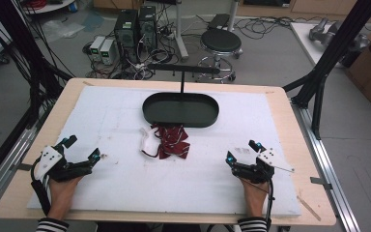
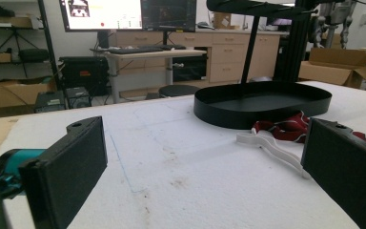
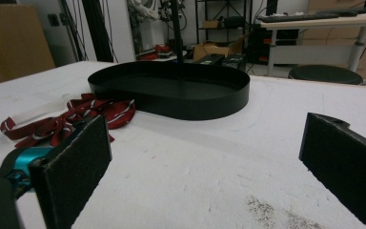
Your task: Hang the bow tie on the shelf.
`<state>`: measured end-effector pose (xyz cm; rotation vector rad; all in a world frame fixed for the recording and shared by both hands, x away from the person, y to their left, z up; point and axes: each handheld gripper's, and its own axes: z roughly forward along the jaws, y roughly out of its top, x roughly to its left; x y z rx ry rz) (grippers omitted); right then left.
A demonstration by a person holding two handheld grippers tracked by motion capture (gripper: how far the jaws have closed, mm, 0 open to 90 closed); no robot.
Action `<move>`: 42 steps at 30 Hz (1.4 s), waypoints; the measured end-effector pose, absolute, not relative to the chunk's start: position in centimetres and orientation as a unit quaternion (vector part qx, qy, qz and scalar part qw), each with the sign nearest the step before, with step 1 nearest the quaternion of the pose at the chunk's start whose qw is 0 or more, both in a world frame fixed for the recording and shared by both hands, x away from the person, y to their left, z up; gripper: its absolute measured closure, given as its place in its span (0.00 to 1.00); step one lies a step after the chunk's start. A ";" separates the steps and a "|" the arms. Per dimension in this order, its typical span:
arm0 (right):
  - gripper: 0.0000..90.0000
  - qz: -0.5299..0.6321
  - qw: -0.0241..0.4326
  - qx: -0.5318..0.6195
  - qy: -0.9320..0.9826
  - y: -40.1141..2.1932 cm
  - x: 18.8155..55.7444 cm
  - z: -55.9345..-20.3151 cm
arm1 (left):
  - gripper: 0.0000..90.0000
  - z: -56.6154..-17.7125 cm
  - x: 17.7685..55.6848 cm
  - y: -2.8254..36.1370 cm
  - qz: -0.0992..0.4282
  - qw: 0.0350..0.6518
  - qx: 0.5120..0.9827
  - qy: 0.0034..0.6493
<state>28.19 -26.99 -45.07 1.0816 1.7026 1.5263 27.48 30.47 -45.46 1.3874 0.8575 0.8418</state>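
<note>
Currently resting on the white pad [image 1: 125,188], well apart from the red striped cloth [image 1: 173,141] (beside the black tray [image 1: 180,109]): left gripper [image 1: 83,147] and right gripper [image 1: 241,151], jaws spread, empty.

Striped cloth tie [image 1: 173,142], matt black tray [image 1: 180,116]

Even overhead light, soft shadows, slightly grainy pictures.

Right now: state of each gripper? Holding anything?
Left gripper: open, holding nothing, resting on the white mat.
Right gripper: open, holding nothing, short of the red striped tie.
</note>
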 end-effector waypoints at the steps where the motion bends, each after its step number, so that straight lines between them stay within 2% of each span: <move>1: 0.03 0.573 0.306 0.403 0.645 -26.9 28.2 -45.1 | 0.02 -45.5 27.5 30.5 0.364 0.608 0.600 0.371; 22: 0.03 0.570 0.309 0.400 0.647 -26.8 28.2 -45.1 | 0.02 -45.2 28.0 30.4 0.354 0.589 0.607 0.400; 28: 0.03 0.571 0.305 0.405 0.645 -26.9 28.2 -45.1 | 0.02 -43.5 28.3 30.0 0.352 0.581 0.614 0.402; 42: 0.03 0.569 0.308 0.402 0.647 -26.8 28.2 -45.1 | 0.02 -39.3 30.3 24.5 0.334 0.530 0.687 0.367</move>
